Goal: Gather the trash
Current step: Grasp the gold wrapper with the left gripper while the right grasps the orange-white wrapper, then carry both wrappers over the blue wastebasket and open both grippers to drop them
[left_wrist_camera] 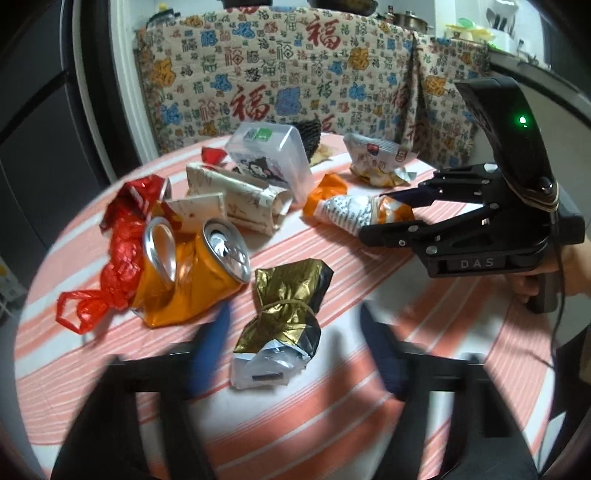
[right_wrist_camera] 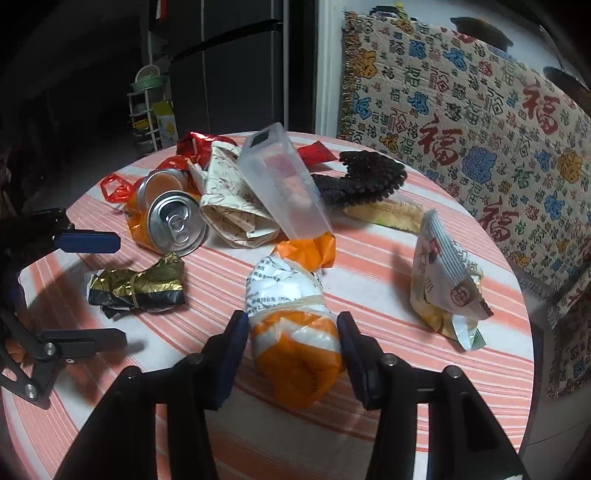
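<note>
Orange-white wrapper [right_wrist_camera: 295,332] between right tongs [right_wrist_camera: 291,354] — pads touching.

Crushed metal can [left_wrist_camera: 192,266] glossy; tablecloth [left_wrist_camera: 369,280] matt.

A home kitchen: dark fridge [right_wrist_camera: 229,70], cooking pot [left_wrist_camera: 408,18], striped round table [right_wrist_camera: 388,266].

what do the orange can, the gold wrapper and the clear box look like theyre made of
Orange can: thin metal, probably aluminium; shiny silver ends, body crumpled.
Gold wrapper: metallised foil or film; glossy, sharply creased, white inside.
Clear box: rigid translucent plastic, slightly frosted; wrappers show through it.
</note>
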